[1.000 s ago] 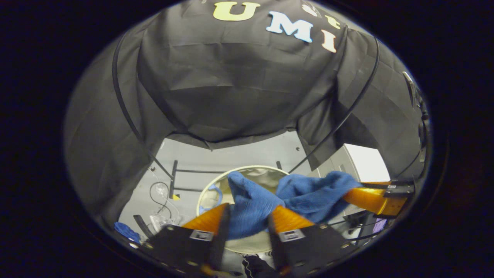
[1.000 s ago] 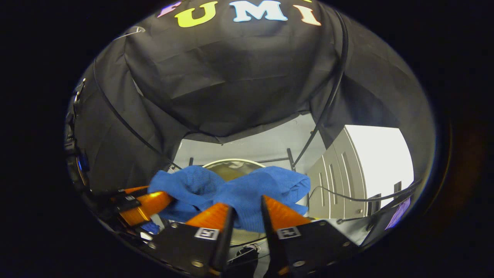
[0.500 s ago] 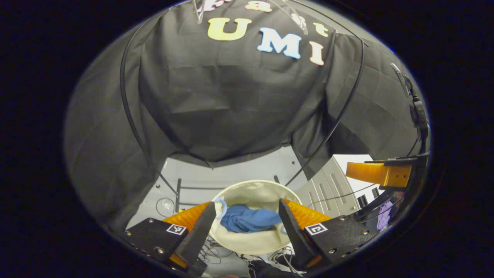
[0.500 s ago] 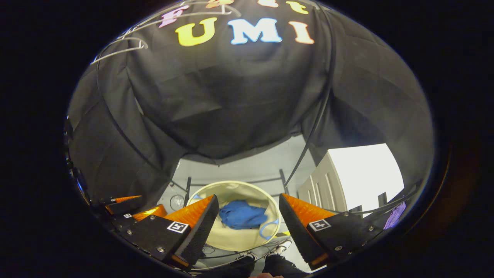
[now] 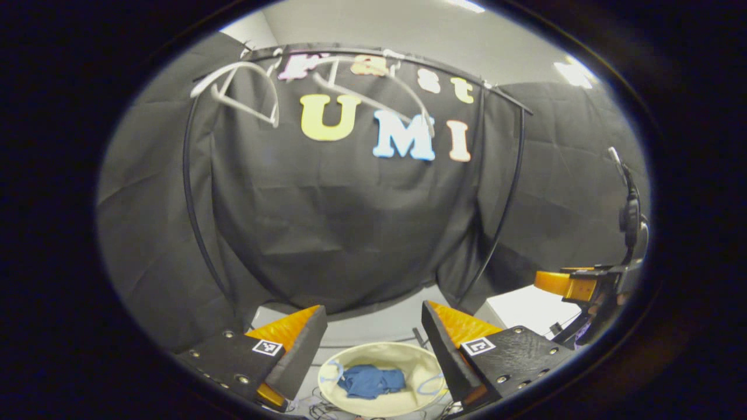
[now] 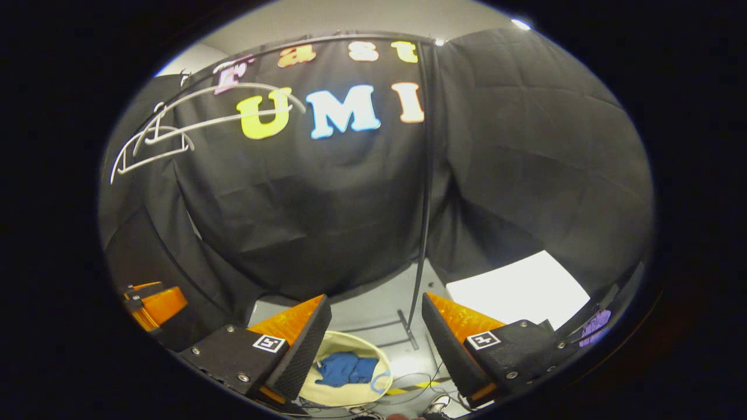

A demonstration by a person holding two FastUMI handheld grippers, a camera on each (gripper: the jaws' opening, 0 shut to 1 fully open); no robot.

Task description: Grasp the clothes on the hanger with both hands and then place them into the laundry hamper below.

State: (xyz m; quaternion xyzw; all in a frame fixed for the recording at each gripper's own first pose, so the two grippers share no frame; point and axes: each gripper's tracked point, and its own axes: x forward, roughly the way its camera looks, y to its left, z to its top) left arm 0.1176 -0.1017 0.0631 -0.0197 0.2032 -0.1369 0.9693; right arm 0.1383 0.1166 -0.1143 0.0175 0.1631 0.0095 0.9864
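A blue garment [image 5: 370,382] lies crumpled inside the round cream laundry hamper [image 5: 408,354] on the floor, low in the left gripper view. The right gripper view has the same blue garment [image 6: 345,369] in the hamper [image 6: 335,340] near its bottom edge. My left gripper [image 5: 373,344] is open, high above the hamper, with nothing between its fingers. My right gripper [image 6: 376,341] is open too and holds nothing. Bare white hangers [image 5: 245,87] hang from the black rail at the top. At far right of the left gripper view is the right gripper [image 5: 575,284].
The black rack's upright post [image 6: 425,192] and its floor foot stand just right of the hamper. White hangers [image 6: 169,137] sit at upper left in the right gripper view. A white cabinet [image 6: 519,289] is to the right, and cables lie on the grey floor.
Both grippers opened and let the blue garment drop into the hamper. They have since risen and tilted upward, so the hamper sits lower and smaller and the hangers have come into view.
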